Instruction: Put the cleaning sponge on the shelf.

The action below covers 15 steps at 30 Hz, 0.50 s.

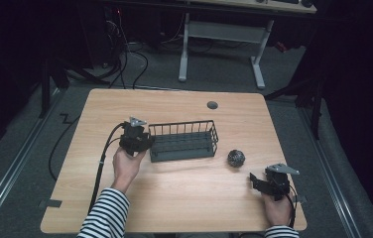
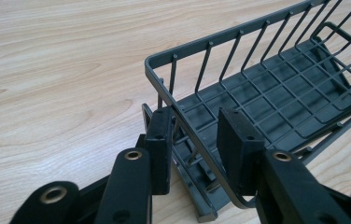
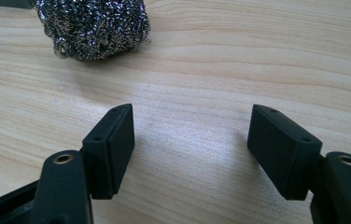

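One wire basket [image 1: 183,140], one steel scourer [image 1: 236,158].

A light wooden table [image 1: 174,198] stands on grey floor. On it lie a dark wire basket [image 1: 184,141] and, right of it and apart, a steel scouring ball [image 1: 236,158].

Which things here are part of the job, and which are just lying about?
Likely in play:
wire basket, its end rim between the left gripper jaws
steel wool ball, just ahead of the open right gripper

Just there:
grey cap in the table
white-legged desk behind
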{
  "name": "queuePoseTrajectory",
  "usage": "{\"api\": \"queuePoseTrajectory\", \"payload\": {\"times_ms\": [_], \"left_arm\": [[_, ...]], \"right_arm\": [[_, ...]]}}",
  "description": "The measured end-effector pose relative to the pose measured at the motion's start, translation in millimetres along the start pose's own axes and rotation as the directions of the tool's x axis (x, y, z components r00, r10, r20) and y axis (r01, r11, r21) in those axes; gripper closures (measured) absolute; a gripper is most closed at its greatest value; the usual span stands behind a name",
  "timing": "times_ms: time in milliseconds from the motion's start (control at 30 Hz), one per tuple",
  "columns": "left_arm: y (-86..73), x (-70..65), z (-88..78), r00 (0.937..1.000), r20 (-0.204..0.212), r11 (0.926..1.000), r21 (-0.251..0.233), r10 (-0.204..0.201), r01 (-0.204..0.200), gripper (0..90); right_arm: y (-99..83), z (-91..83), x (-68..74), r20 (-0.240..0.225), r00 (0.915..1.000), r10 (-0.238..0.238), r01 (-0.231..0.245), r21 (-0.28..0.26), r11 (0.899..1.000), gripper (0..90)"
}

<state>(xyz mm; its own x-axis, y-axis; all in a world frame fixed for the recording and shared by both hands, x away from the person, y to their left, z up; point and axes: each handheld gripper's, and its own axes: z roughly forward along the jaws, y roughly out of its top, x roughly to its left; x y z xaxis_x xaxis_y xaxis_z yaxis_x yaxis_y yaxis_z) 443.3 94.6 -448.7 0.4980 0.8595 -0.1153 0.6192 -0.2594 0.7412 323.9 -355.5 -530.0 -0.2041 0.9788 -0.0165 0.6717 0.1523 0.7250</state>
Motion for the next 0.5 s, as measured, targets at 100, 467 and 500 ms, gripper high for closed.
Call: {"api": "queuePoseTrajectory", "payload": {"times_ms": [100,467,500], "left_arm": [[0.2,-1.0,0.4,1.0,0.002,1.0,0.0,-0.001,0.001,66.3],[0.5,1.0,-2.4,1.0,0.007,1.0,-0.004,-0.005,0.005,51.7],[0.7,1.7,-4.2,1.0,0.003,0.9999,-0.01,-0.004,0.004,48.1]], "right_arm": [[0.0,0.0,0.0,0.0,1.0,0.0,0.0,0.0,1.0,32.4],[0.0,0.0,0.0,0.0,1.0,0.0,0.0,0.0,1.0,32.4],[0.0,0.0,0.0,0.0,1.0,0.0,0.0,0.0,1.0,32.4]]}}
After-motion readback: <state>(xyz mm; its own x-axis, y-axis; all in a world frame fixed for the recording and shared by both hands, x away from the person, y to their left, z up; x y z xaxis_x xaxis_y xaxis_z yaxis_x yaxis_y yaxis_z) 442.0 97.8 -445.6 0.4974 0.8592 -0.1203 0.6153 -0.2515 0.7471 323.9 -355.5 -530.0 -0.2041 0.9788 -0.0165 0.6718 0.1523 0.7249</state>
